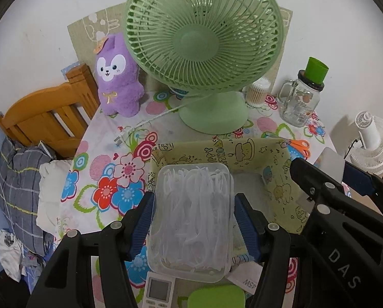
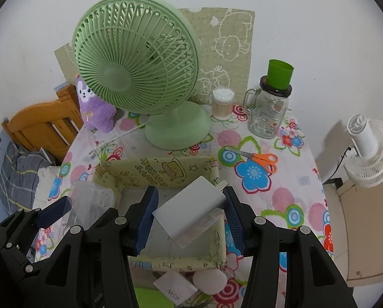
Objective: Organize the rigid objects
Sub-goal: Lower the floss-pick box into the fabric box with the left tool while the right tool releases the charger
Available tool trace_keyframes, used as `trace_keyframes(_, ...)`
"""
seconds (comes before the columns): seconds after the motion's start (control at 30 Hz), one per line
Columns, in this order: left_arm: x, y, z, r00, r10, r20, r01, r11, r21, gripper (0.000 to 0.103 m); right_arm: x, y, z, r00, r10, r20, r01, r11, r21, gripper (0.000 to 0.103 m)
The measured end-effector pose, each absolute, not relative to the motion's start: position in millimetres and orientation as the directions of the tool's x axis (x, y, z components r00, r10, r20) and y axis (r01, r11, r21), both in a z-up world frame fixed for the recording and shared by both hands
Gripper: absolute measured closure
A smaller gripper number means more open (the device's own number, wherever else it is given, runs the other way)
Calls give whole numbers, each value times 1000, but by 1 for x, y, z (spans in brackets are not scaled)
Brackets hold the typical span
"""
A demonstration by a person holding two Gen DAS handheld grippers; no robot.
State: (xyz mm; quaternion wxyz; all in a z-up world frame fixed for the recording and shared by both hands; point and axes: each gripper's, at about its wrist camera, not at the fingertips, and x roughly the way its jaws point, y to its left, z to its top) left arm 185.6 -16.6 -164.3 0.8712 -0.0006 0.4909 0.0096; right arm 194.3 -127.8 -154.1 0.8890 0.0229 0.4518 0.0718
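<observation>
On the left, the left gripper (image 1: 192,220) clamps a clear box of floss picks (image 1: 191,220) above the near-left wall of the cartoon-print bin (image 1: 276,154). To its right, the right gripper (image 2: 190,214) pinches a tilted white charger (image 2: 191,213) over the bin's interior, orange scissors (image 2: 262,160) lying farther right.

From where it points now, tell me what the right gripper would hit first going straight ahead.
The right gripper, holding a white charger, would probably meet the far wall of the yellow box first, though depth is unclear.
</observation>
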Motion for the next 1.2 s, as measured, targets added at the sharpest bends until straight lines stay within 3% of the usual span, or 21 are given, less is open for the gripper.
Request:
trace_keyframes(1.1,217,-19,-222,425,47,-904,14,998,58,38,263,-109,-220,507,142,-850,-91,990,111,48)
trace_keyframes(1.2,219,-18,-222,423,31,-906,19,999,43,33,264,-108,-224,505,139,-852,-87,990,110,48)
